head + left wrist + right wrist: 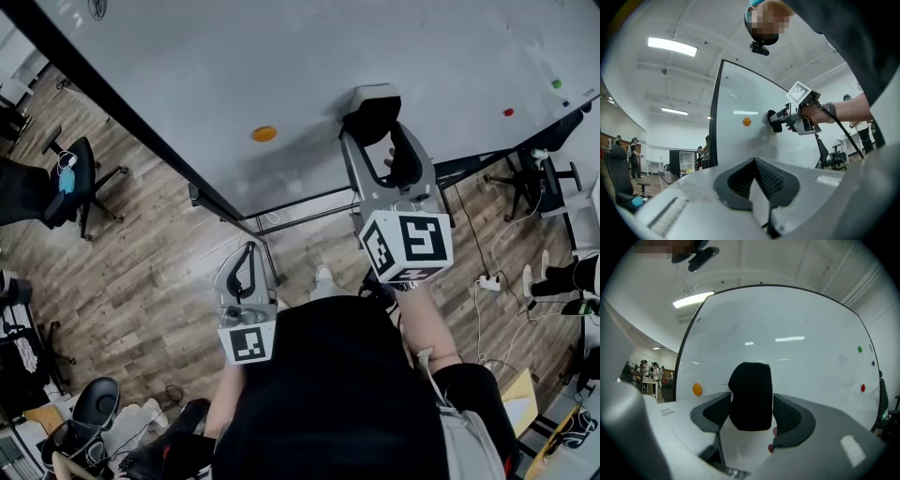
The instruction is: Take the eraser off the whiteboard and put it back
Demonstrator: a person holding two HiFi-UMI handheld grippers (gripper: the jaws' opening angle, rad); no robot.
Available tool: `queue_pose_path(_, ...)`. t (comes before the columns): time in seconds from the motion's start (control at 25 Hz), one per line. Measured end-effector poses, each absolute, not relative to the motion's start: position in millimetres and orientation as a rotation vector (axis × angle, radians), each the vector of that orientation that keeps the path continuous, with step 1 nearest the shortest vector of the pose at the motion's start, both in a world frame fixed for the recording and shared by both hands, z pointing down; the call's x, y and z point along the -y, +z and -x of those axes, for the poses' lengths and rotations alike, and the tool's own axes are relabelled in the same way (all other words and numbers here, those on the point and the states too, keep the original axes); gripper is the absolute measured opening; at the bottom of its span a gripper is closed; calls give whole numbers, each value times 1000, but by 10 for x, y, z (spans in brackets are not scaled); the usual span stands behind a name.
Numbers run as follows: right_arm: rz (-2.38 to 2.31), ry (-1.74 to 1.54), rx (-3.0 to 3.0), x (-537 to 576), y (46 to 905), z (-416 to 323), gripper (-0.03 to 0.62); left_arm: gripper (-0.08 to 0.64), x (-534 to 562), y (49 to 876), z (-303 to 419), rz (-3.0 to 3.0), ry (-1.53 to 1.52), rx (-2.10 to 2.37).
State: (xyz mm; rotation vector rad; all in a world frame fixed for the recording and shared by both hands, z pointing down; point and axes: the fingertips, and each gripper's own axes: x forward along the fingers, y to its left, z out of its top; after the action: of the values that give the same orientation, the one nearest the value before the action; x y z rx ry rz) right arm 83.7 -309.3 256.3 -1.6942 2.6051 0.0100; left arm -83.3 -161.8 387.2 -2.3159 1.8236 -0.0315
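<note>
The black eraser (372, 114) sits against the whiteboard (281, 66), white top facing away from me. My right gripper (375, 131) is level at the board with its jaws on either side of the eraser, open, with a thin gap at the right pad. In the right gripper view the eraser (751, 397) fills the space between the pads. In the left gripper view the right gripper (776, 123) and the eraser (774, 121) meet the board. My left gripper (246, 251) hangs back, low and left, its fingertips together with nothing in them (754, 161).
An orange magnet (264, 133) sticks to the board left of the eraser; a red magnet (508, 112) and a green one (556, 83) are far right. The board's stand legs, office chairs (75, 178) and a power strip (487, 281) stand on the wood floor below.
</note>
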Motion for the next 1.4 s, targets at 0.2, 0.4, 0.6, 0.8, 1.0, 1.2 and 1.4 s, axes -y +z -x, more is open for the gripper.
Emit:
queue_pose_path(0.2,1716,-26,-2594,2918,2631,-883,273,3,1524,3858,814,2341,-31,-1788)
queue_pose_path(0.4,1691,-53,-2585,2670,2638,-874,251,3,1392,3855,788,2370,-36,-1755)
queue_pose_path(0.6,1665,-79,-2585,2416,2702,-822,179,3,1292,3816,782,2379,-21,-1725)
queue_pose_path(0.8,1623,-118,-2635,2146,2857,-667,109,2,1194,3799,822,2392,-20,-1709)
queue_pose_path(1.0,1607,-147,-2648,1902,2997,-508,61,3,1086,3783,846,2405,-6,-1682)
queue_pose_path(1.2,1630,-149,-2651,1672,3160,-401,6,3,946,3815,858,2428,-24,-1649)
queue_pose_path(1.4,1624,-170,-2680,1447,3344,-276,3,2,823,3798,921,2428,-19,-1628)
